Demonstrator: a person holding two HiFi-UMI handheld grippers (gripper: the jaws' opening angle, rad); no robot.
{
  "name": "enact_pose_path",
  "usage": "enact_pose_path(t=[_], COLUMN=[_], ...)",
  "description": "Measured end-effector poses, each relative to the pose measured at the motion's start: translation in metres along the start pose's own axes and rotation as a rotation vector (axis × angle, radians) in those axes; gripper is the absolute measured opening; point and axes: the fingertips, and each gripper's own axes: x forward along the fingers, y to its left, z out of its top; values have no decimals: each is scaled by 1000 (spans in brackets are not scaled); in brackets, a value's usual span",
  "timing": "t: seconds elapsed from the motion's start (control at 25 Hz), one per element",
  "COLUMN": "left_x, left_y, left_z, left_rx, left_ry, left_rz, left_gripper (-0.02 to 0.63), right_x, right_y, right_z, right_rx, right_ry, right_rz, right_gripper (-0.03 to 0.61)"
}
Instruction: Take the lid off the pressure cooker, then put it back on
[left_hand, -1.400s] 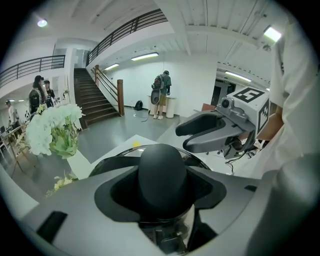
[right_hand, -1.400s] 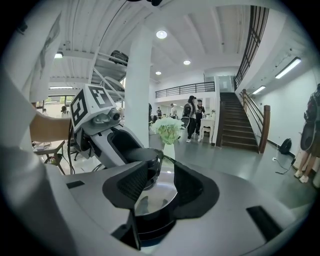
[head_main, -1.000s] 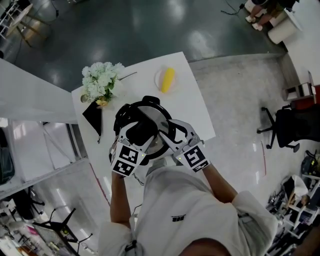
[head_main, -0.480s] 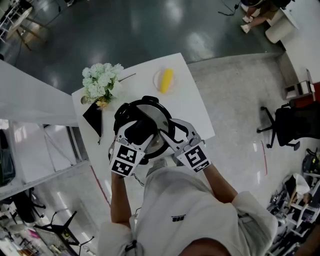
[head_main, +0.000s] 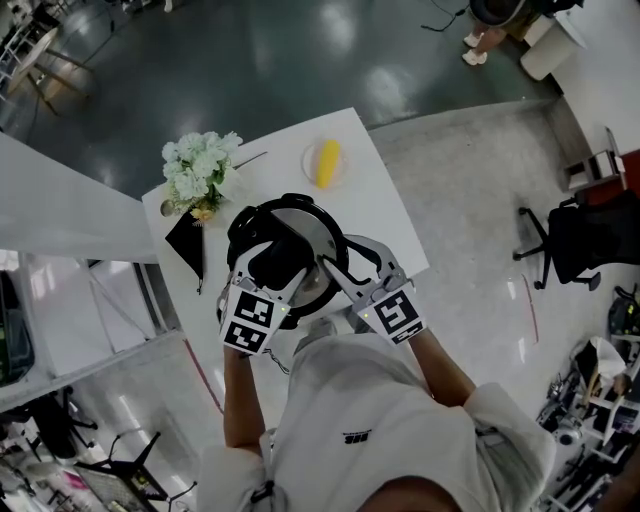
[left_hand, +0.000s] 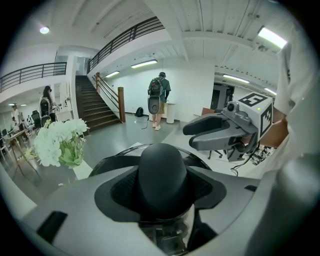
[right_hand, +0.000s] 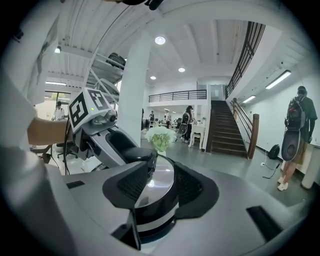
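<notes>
The pressure cooker (head_main: 300, 232) stands on a white table (head_main: 392, 232), with its steel lid (head_main: 308, 228) on and a black rim round it. My left gripper (head_main: 274, 266) is shut on the lid's black knob (left_hand: 162, 172), which fills the space between both pads. My right gripper (head_main: 338, 268) comes in from the right, and its pads close on the cooker's black rim (right_hand: 152, 210) at the lid's edge. Each gripper shows in the other's view: the right gripper (left_hand: 220, 131) beyond the knob, the left gripper (right_hand: 125, 150) over the lid.
A bunch of white flowers (head_main: 200, 168) stands at the table's far left corner. A plate with a yellow item (head_main: 328, 162) sits at the far side, and a black flat object (head_main: 187, 240) lies at the left edge. An office chair (head_main: 575, 240) stands on the floor to the right.
</notes>
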Motion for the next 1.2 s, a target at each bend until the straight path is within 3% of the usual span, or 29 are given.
enact_pose_path(t=[0.44, 0.96, 1.2], left_x=[-10, -37, -32], left_y=[0, 4, -1], left_z=[1, 5, 21], left_rx=[20, -14, -5], left_ry=[-18, -77, -91], left_rz=[15, 52, 52], left_gripper=[288, 288, 288], right_x=[-4, -4, -9], right_y=[7, 20, 7], right_z=[5, 11, 15], right_rx=[-1, -4, -53], right_ry=[-15, -17, -69], right_rz=[-44, -49, -51], right_gripper=[166, 166, 166])
